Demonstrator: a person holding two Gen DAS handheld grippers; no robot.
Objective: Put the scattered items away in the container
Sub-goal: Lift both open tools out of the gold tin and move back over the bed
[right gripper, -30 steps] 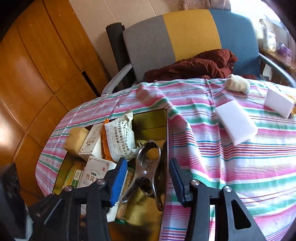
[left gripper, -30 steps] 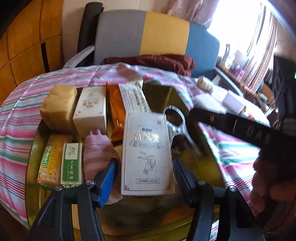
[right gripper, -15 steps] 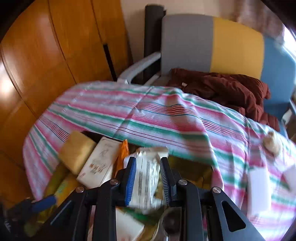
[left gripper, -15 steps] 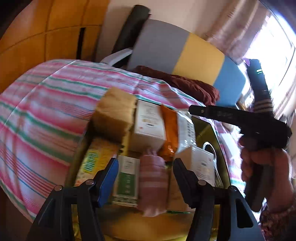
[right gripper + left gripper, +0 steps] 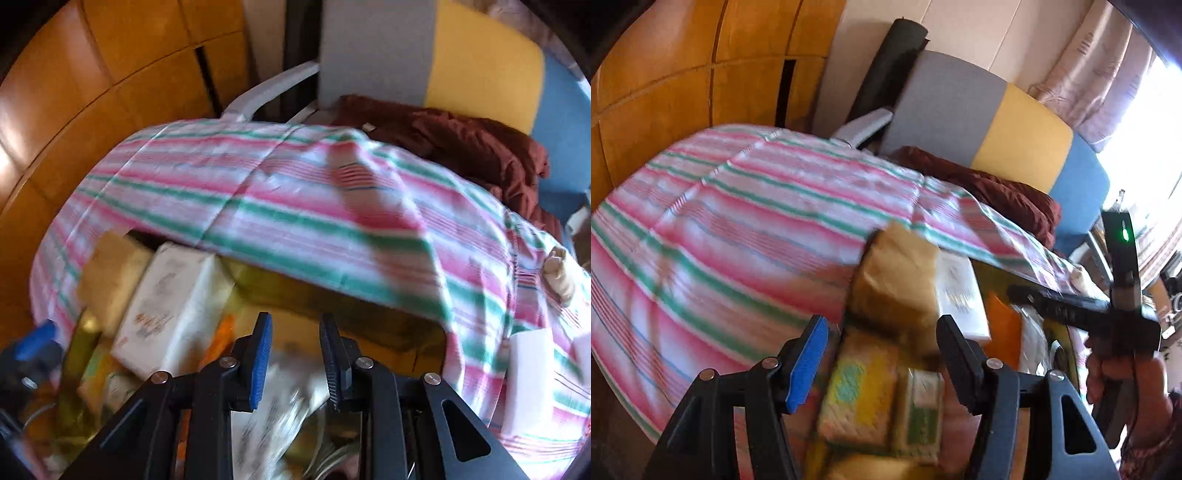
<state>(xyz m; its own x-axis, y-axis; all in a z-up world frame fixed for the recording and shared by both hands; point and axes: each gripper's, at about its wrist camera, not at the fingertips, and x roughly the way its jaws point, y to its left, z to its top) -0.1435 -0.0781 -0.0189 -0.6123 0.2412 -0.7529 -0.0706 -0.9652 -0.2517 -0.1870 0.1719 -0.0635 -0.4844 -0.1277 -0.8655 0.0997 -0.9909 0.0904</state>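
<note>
Container crammed with boxes and packets; left tool half-spread and empty, right tool pinched narrow.

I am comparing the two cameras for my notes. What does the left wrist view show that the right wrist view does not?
Only the left wrist view shows the person's hand holding the right hand-held gripper and a green-printed packet. Only the right wrist view shows two white rectangular blocks lying on the cloth. Both show the pink-and-green striped tablecloth, the tan paper-wrapped block and the white carton in the container.
</note>
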